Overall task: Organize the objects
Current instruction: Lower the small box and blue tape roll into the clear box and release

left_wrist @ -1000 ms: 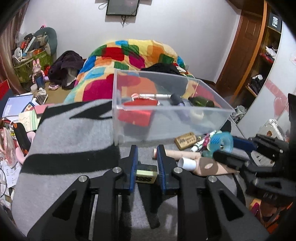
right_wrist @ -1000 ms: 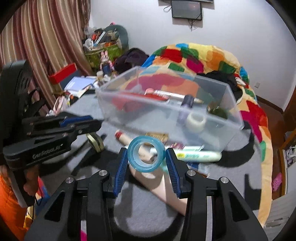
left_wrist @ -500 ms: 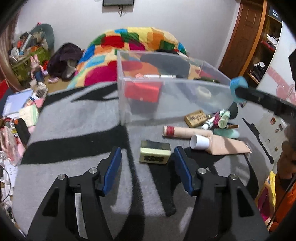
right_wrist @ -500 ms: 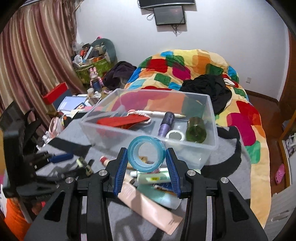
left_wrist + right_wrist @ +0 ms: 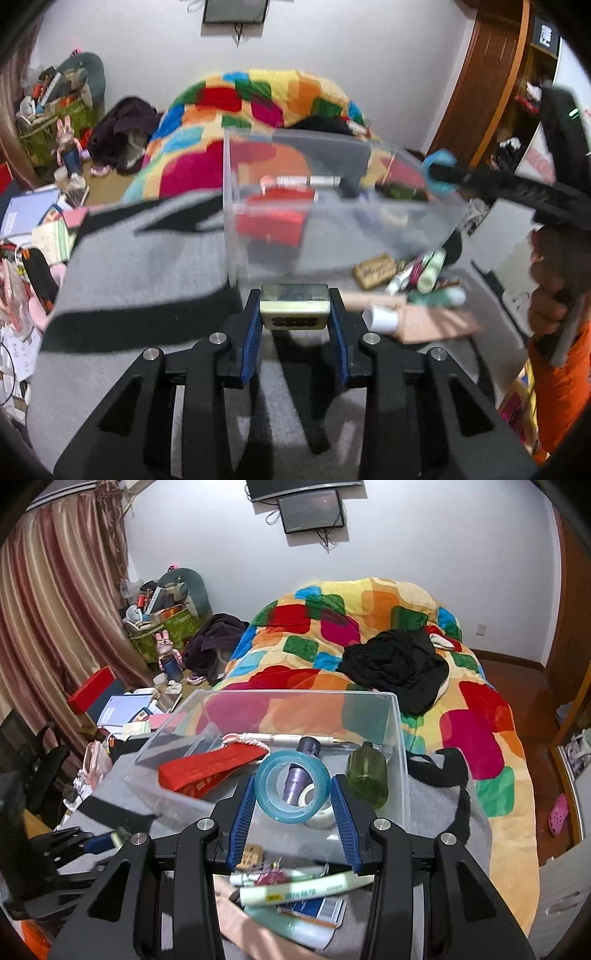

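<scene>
My left gripper (image 5: 294,306) is shut on a cream and black block (image 5: 294,305), held just in front of the clear plastic bin (image 5: 236,236). My right gripper (image 5: 292,794) is shut on a light blue tape roll (image 5: 293,785) and holds it over the bin's (image 5: 400,746) near wall. The tape roll also shows in the left wrist view (image 5: 439,162), above the bin's right edge. Inside the bin lie a red pouch (image 5: 210,768), a purple tube (image 5: 297,779), a green bottle (image 5: 366,775), a white tape roll (image 5: 321,818) and a pen (image 5: 291,737).
On the grey and black blanket (image 5: 140,273) in front of the bin lie a wooden tag (image 5: 373,270), tubes (image 5: 295,890) and a pink flat pack (image 5: 436,325). A colourful quilt (image 5: 369,627) lies behind. Books and clutter (image 5: 40,221) are at the left.
My left gripper closed on the block and lifted it toward the bin. My right gripper carried the blue tape roll up and over the bin.
</scene>
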Motion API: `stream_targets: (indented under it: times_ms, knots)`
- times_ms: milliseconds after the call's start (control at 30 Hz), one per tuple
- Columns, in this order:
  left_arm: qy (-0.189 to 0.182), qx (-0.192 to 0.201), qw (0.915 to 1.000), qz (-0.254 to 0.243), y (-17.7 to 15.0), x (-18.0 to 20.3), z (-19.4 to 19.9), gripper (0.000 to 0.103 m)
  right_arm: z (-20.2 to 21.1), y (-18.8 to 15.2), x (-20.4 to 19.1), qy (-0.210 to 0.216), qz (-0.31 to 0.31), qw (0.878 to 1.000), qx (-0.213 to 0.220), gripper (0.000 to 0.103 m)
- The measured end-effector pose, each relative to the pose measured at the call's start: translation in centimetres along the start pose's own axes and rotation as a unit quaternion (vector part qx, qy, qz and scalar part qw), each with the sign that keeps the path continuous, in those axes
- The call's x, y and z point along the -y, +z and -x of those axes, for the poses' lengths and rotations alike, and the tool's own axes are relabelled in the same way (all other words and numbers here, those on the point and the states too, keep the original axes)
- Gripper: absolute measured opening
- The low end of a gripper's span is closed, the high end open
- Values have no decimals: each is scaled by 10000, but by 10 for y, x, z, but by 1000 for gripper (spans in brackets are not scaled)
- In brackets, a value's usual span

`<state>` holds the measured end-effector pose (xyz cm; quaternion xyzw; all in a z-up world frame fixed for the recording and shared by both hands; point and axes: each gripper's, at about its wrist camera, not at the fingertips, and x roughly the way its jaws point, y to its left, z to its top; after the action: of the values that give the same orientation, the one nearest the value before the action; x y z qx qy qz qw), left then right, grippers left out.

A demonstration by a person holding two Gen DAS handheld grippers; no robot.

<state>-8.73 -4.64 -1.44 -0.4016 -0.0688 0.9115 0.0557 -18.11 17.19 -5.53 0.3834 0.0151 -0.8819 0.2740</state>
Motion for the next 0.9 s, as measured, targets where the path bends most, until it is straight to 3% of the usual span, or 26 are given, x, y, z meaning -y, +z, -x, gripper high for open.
stream_targets:
  times_ms: [133,333,667,900]
  knots:
    - [-22,385,9993,12,23,3,16,33,-12,6,6,15,-96,9999,-129,39]
    - [51,632,9980,56,51,5,14,33,-29,5,8,-89,-86,9994,-320,39]
    - [170,225,9995,135,68,1,-34,33,-49,2,10,-173,-8,9981,-584,39]
    - [148,74,9998,69,67,7,-46,33,-47,1,4,-246,213,9979,-557,39]
